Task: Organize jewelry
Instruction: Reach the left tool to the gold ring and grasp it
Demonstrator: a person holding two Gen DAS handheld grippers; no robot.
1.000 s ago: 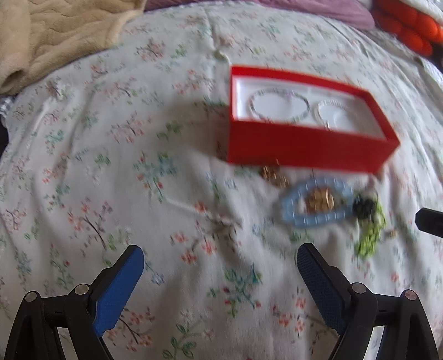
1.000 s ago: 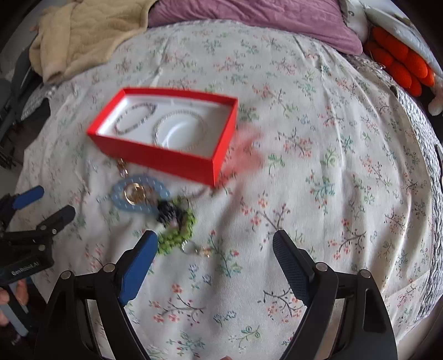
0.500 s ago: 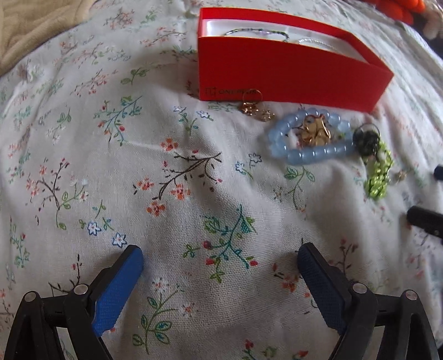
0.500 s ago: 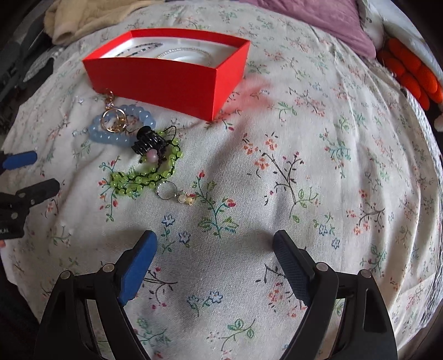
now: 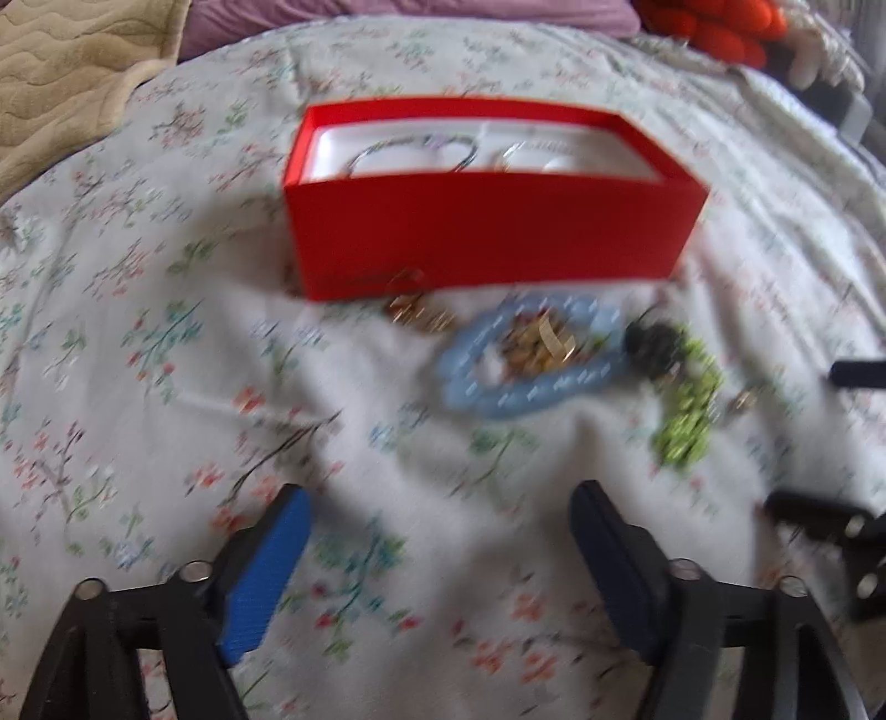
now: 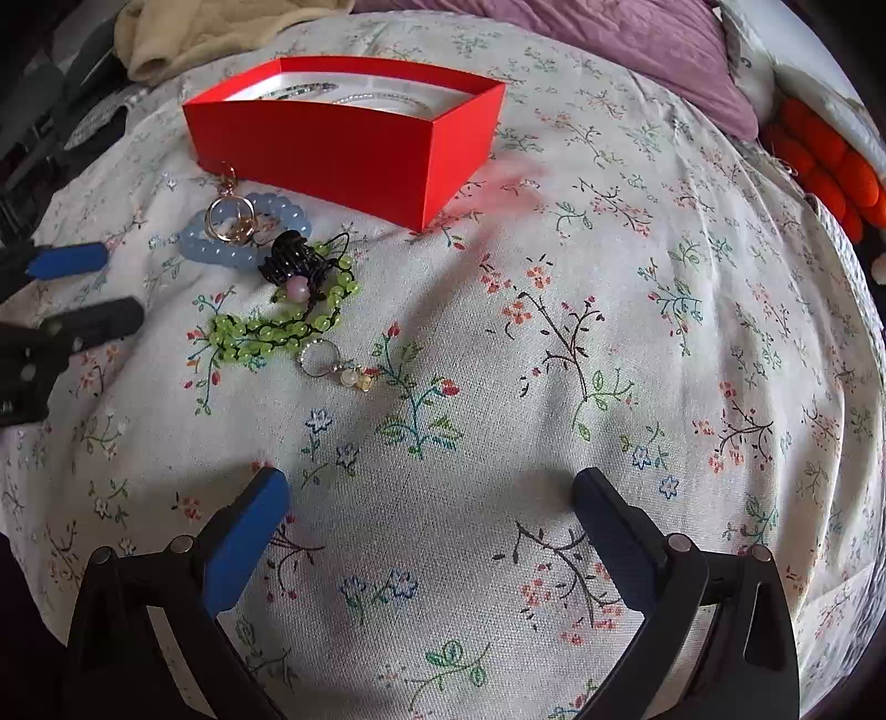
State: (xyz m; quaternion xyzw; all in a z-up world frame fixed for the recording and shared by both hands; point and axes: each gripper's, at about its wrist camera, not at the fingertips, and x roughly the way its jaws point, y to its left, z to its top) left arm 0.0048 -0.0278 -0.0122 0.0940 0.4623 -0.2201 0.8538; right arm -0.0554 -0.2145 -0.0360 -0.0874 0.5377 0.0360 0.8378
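A red box (image 5: 487,221) (image 6: 354,138) with a white lining holds two bracelets (image 5: 415,152). In front of it on the floral bedspread lie a gold keyring (image 6: 230,213), a light blue bead bracelet (image 5: 531,360) (image 6: 243,235), a black charm (image 6: 290,260), a green bead bracelet (image 5: 686,415) (image 6: 277,329) and a small silver ring with pale beads (image 6: 332,363). My left gripper (image 5: 437,531) is open and empty, low over the cloth short of the jewelry. My right gripper (image 6: 429,509) is open and empty, to the right of the pile. The left gripper also shows in the right wrist view (image 6: 83,288).
A beige blanket (image 5: 72,72) lies at the back left, a purple pillow (image 6: 626,50) at the back, and an orange plush item (image 6: 830,166) at the right edge of the bed. The floral bedspread (image 6: 609,332) stretches right of the jewelry.
The left view has pulled back and tilted up, so the box top shows again; the frame is blurred by motion. The right gripper has moved a little closer to the jewelry pile.
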